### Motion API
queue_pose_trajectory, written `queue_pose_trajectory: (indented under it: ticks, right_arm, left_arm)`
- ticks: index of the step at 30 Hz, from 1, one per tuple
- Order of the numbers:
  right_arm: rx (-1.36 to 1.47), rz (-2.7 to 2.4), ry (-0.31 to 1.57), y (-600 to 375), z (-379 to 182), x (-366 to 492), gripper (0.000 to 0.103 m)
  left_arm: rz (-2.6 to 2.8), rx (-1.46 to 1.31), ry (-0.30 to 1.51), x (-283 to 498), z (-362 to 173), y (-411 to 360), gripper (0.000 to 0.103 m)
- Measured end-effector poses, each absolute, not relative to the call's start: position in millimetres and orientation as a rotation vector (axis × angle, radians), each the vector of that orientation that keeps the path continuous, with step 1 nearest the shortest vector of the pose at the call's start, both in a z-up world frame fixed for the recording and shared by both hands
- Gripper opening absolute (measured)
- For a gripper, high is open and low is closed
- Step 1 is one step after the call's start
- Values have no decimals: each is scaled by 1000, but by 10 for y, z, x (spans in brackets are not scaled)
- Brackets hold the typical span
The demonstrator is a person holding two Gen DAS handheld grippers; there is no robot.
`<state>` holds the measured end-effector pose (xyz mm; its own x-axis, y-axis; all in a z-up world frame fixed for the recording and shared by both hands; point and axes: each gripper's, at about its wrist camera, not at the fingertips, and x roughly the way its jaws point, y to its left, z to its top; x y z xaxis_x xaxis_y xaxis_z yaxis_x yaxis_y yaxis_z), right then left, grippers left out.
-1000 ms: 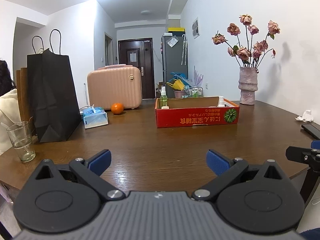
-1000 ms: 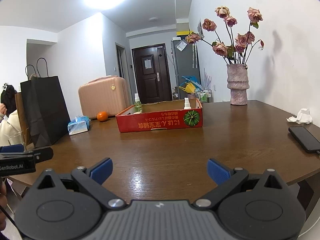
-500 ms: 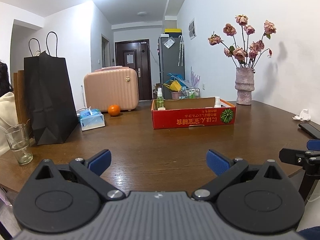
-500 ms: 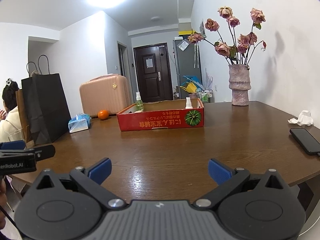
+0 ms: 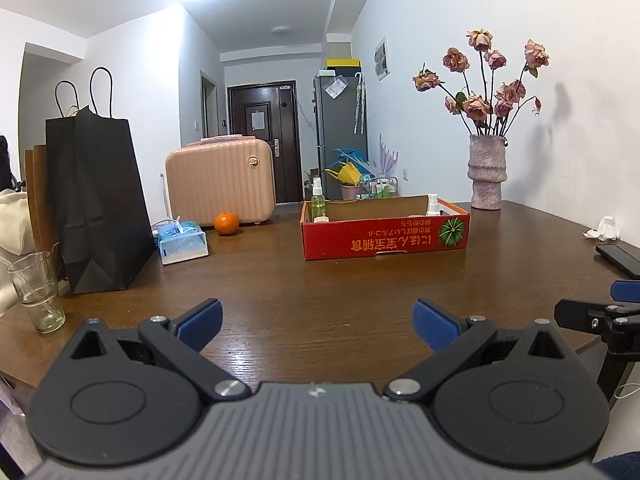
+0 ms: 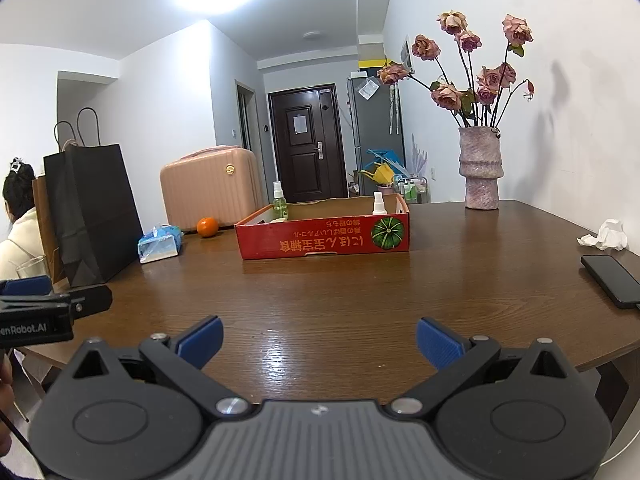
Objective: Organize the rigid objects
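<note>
A red cardboard box (image 5: 384,236) (image 6: 324,240) stands on the brown table (image 5: 320,288), far ahead of both grippers. A green spray bottle (image 5: 319,200) (image 6: 280,202) and a white spray bottle (image 5: 432,205) (image 6: 378,203) stand upright inside it. An orange (image 5: 226,223) (image 6: 207,226) lies left of the box, and an empty glass (image 5: 38,292) stands at the near left. My left gripper (image 5: 316,322) is open over the near table edge with nothing between its fingers. My right gripper (image 6: 319,340) is open likewise, beside the left one.
A black paper bag (image 5: 100,200), a tissue pack (image 5: 182,240) and a pink suitcase (image 5: 222,184) occupy the left. A vase of dried roses (image 5: 486,172), a crumpled tissue (image 6: 606,236) and a phone (image 6: 612,286) lie to the right. A seated person (image 6: 20,216) is at far left.
Both grippers have drifted slightly, so the scene shifts a little in each view. Their jaws stay open and nothing on the table has moved.
</note>
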<state>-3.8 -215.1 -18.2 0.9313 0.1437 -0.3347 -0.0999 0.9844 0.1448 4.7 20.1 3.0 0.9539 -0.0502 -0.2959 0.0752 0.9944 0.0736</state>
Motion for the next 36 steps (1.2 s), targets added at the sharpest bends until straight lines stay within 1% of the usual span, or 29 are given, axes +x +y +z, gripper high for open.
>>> queue_pose_trajectory:
  ticks: [36]
  right_arm:
    - [121, 117, 350, -2137, -187, -33, 103]
  left_arm:
    - [-67, 94, 292, 35, 36, 180, 103]
